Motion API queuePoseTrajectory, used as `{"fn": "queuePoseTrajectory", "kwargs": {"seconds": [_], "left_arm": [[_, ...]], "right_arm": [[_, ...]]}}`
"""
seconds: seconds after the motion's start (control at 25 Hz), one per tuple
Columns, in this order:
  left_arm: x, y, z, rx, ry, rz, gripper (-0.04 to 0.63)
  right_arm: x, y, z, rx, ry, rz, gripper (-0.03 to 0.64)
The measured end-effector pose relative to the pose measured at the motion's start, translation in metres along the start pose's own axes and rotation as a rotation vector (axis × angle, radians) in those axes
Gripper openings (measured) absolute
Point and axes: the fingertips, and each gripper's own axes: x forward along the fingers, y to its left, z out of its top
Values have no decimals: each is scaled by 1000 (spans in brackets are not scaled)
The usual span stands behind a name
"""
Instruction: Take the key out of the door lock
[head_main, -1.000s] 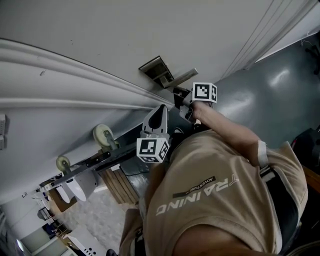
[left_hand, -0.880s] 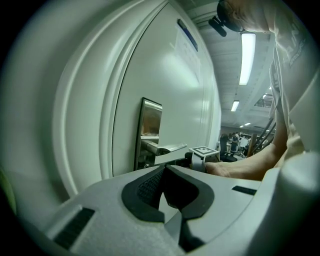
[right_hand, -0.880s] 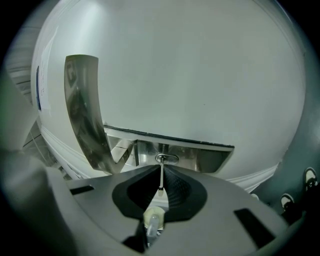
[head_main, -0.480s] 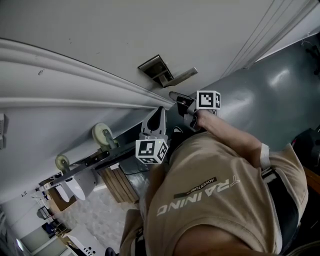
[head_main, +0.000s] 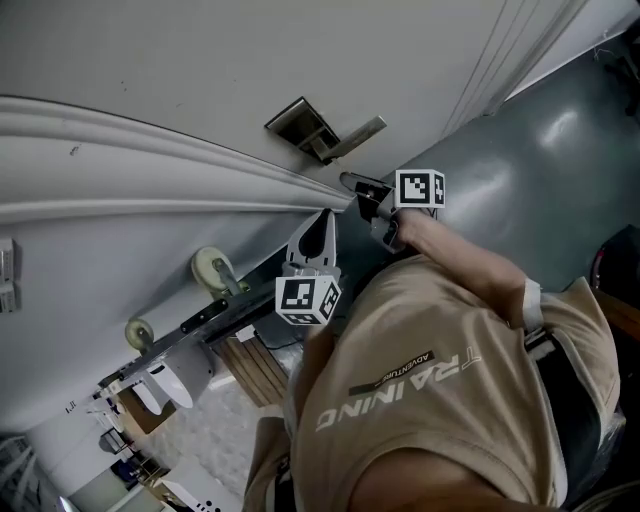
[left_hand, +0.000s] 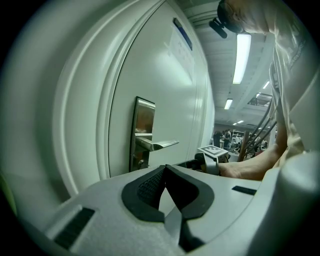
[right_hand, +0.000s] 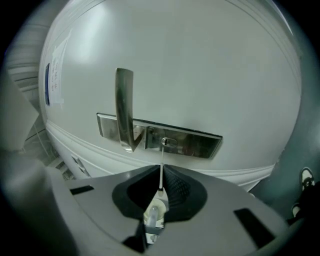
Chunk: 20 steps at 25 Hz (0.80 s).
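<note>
A slim key (right_hand: 160, 179) is gripped edge-on between the closed jaws of the right gripper (right_hand: 161, 170), its blade pointing at the keyhole (right_hand: 168, 142) in a brushed-metal lock plate (right_hand: 197, 142) on a white door (right_hand: 200, 65). The key's pale head is seen behind the black ribbed pads (right_hand: 177, 187). In the right gripper view the blade's tip lines up with the keyhole, so contact cannot be judged there. From the head view the gripper is seen standing off from the plate, with a gap of door between them. A lever handle (right_hand: 124, 107) is fixed to the plate just beside the keyhole.

The left gripper (left_hand: 165, 168) is held lower and further from the lock, beside the door's raised moulding (head_main: 150, 150). Its jaws are pressed together at the tips, and nothing is caught between them. The plate, the handle and the other gripper's marker cube (left_hand: 212, 150) are caught in its view, with a bare forearm (left_hand: 250, 167) behind the cube.

From above, both tools are seen to be carried by a person in a tan shirt (head_main: 430, 390), with the right arm stretched toward the lock. A marker cube is borne on each gripper. A grey floor (head_main: 540, 170) is seen past the door's edge, and small wheels (head_main: 212, 268) are seen below the door.
</note>
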Motion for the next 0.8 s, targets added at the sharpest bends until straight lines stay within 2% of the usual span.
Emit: {"fn": "queuePoseTrajectory", "kwargs": {"seconds": [0.24, 0.36, 0.6, 0.8], "left_arm": [[-37, -1, 1, -23, -31, 31, 9], [-53, 0, -12, -26, -10, 44, 9], [-61, -13, -23, -5, -19, -27, 9], [-54, -26, -39, -65, -57, -75, 9]], "right_arm": [[-14, 20, -17, -107, -15, -60, 28], [-28, 27, -29, -172, -13, -89, 28], [-68, 32, -45, -240, -63, -155, 28], [-115, 25, -53, -300, -74, -287, 28]]}}
